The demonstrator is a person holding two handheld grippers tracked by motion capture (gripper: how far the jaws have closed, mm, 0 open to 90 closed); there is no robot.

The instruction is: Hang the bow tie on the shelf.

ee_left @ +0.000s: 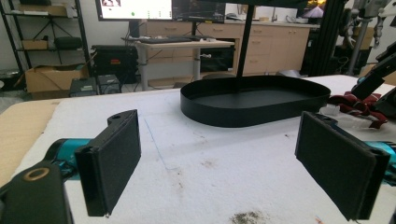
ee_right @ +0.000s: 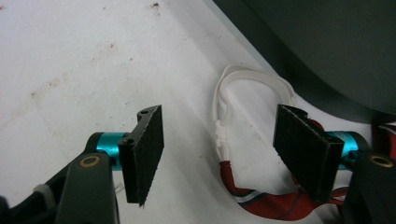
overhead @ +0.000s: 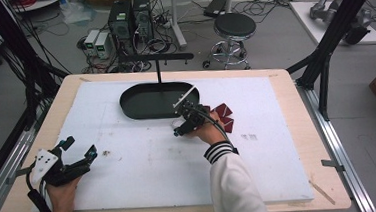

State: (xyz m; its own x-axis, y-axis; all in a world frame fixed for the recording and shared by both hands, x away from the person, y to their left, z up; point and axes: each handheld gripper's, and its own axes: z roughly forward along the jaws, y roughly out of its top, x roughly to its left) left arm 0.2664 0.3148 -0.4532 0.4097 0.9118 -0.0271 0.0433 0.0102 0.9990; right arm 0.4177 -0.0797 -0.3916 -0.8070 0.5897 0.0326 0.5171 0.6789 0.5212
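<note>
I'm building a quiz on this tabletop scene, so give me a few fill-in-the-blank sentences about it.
1. The white cord loop lies between the open jaws of the ____ gripper.
2. The oval tray is ____ in colour.
3. The cord is tied to a ____ fabric piece.
4. The left gripper holds ____.

Missing words: right; black; red; nothing

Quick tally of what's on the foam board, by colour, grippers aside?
Black: 1, oval tray
Red: 1, red fabric item with white cord loop; folds may hide more pieces
Total: 2
</note>
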